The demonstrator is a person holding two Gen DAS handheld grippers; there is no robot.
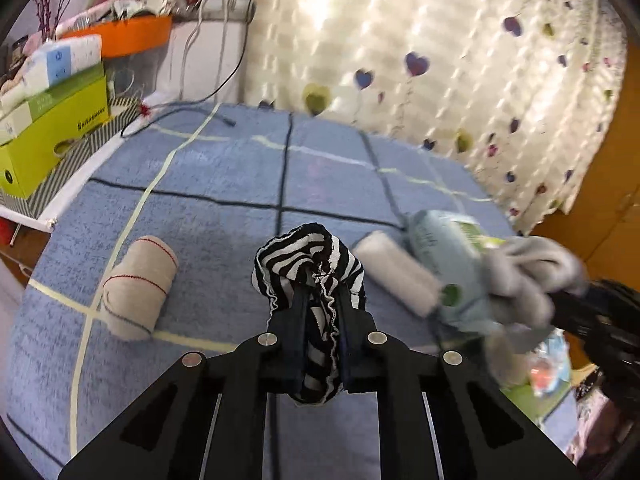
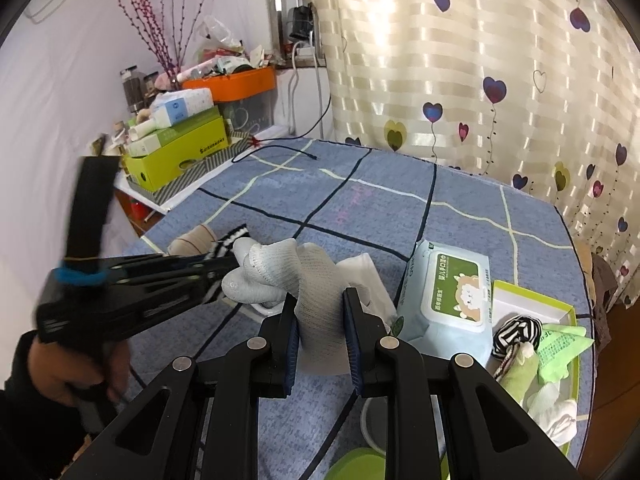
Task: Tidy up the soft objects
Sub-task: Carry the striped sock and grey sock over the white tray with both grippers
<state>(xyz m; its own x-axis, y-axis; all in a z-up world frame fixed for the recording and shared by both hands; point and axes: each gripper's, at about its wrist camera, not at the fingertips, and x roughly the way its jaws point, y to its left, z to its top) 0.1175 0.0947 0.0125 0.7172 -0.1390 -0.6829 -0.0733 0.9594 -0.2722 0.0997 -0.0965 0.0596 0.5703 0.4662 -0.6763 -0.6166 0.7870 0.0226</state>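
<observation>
While both grippers are loaded up, this looks like mid-carry: left gripper point(image 1: 322, 300) is clamped on the striped sock point(image 1: 308, 256), right gripper point(image 2: 320, 316) pinches the white glove point(image 2: 296, 276) above the blue cloth. Guessing next is the green tray point(image 2: 560, 308) at 4 o'clock, needs a gentle drop in there

My left gripper point(image 1: 320, 288) has its jaws clamped nearly together, pinching striped cloth point(image 1: 308, 256) between the pads. My right gripper point(image 2: 320, 312) is closed too, its jaws set wider around a bunched white sock point(image 2: 316, 280). From the right wrist camera the left gripper reaches in from nine o'clock, with my left hand point(image 2: 68, 368) wrapped around its handle.
</observation>
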